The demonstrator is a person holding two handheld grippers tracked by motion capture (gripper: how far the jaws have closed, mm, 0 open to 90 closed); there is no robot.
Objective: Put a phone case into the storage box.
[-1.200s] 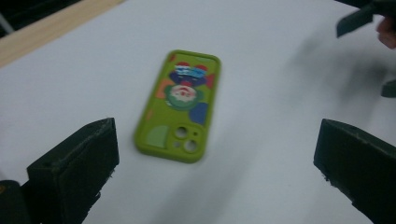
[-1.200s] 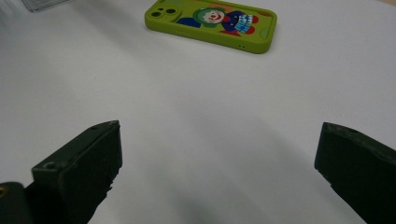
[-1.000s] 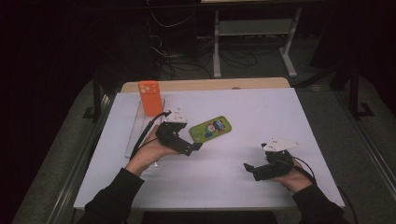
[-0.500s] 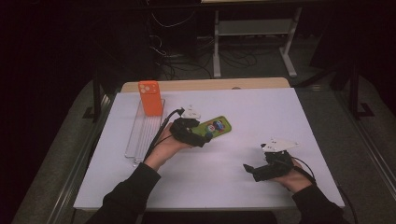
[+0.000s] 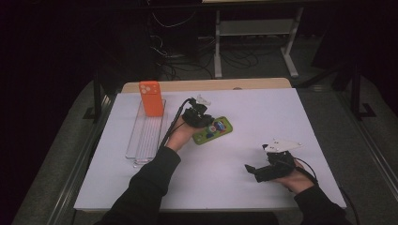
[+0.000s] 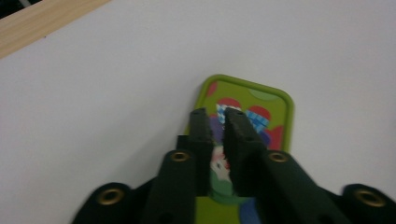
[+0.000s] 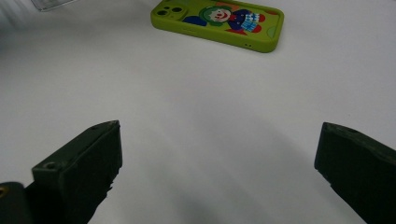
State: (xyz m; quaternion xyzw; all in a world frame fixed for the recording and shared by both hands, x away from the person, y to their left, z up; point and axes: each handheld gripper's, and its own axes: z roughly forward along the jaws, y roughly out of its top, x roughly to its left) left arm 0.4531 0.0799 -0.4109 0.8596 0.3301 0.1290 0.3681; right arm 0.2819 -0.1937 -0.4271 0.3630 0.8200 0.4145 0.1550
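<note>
Two black jaws of the left gripper (image 6: pixel 215 116) have just been closing and now stand nearly together, only a thin slit between them, hovering over the green phone case (image 6: pixel 261 116); nothing sits between them, and whether their tips touch the case I cannot tell. Their bulk hides the case's middle, and the bottom edge of the left gripper view cuts off its near end. From the high view the left gripper (image 5: pixel 202 123) covers the left end of the case (image 5: pixel 217 131), which lies flat on the white table (image 5: pixel 263 112). Well apart, near the table's front right, the right gripper (image 5: pixel 251 169) rests in the person's hand with its jaws spread wide and empty; in the right gripper view the right jaw runs off the frame. Beyond them, at the table's left, a clear ridged tray (image 5: pixel 145 136) holds an orange phone case (image 5: pixel 151 98) standing upright at its far end.
</note>
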